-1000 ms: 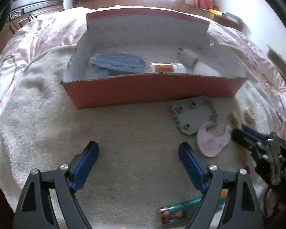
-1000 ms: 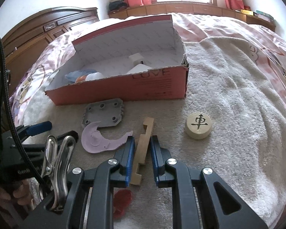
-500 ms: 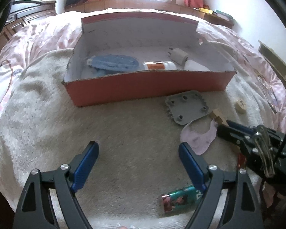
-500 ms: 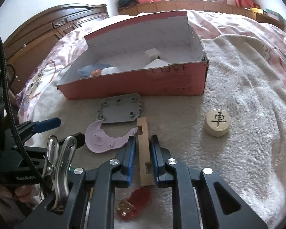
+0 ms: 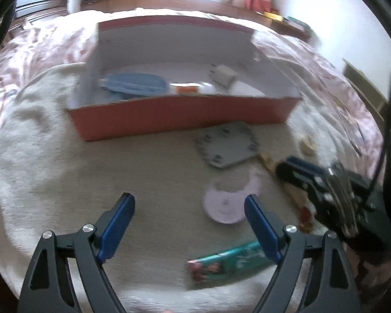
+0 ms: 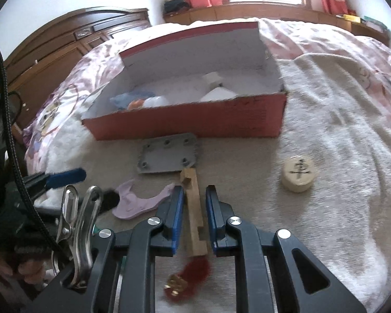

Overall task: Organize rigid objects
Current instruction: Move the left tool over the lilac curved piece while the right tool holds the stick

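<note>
- Here the right gripper [image 6: 194, 207] hung low over the bed with its blue fingers [image 6: 176, 211] set either side of a notched wooden strip [image 6: 194, 208]; a small gap showed on each side, so the fingers looked parted around it, not yet clenched.
- The left gripper [image 5: 189, 217] was spread wide and held nothing, above bare towel [image 5: 65, 182], with a lilac plastic piece [image 5: 223, 206] just ahead of its right finger.
- Done so far, by my reading: the red box [image 6: 190, 121] already held a blue oval item [image 5: 135, 84], an orange-labelled tube [image 5: 187, 88] and a white plug [image 5: 223, 75].
- Left outside, by my reading: the wooden strip, the lilac piece, a grey square plate [image 6: 168, 154] just in front of the box, a round chess piece [image 6: 298, 173] well to the right, a green packet [image 5: 226, 266] and a red tassel [image 6: 193, 274].
- In the way: the strip's far end touched the grey plate, and the tassel lay at its near end; whether they were tied together could not be told. The box's front wall stood between strip and drop spot, so a lift would be needed.
</note>
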Tool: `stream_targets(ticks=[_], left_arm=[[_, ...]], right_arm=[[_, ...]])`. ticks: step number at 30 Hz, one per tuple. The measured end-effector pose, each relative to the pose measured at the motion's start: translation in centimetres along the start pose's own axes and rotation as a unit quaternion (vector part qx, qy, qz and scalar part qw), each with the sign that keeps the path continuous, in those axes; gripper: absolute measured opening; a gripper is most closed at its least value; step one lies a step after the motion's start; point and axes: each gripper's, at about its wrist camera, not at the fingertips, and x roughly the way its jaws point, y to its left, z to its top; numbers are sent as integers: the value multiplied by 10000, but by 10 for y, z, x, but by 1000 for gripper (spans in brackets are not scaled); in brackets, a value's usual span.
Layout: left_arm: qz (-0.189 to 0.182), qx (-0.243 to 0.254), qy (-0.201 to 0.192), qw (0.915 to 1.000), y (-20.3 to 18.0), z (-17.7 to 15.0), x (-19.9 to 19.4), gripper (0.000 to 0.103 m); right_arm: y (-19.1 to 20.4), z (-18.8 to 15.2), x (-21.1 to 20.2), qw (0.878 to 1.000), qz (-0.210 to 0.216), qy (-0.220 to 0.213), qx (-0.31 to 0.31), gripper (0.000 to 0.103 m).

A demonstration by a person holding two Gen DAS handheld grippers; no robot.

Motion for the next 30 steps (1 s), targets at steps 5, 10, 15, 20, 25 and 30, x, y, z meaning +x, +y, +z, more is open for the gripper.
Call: stream_targets(ticks=[5,10,15,20,25,30], left_arm=[[351,324,156,9987,-13,-5,12,89],[776,150,80,9968,2,-2,13,89],[821,-68,44,9966,18,0,9,89],[401,32,27,9992,14,3,7,89],[334,368,12,9988,-2,9,19,89],[433,458,-73,9980,-7,18,30,89]], right_arm=[[-1,0,-2,9999,-87,-49,-37,18],[2,-1,0,9999,-106,-44,-115,18],[3,-1,1,9999,-69,-7,-124,18],[4,-2,2,9998,25,84,-152,18],[4,-3,2,9998,47,125,-133,19],[1,-3,2,9999,48,99,-48,20]])
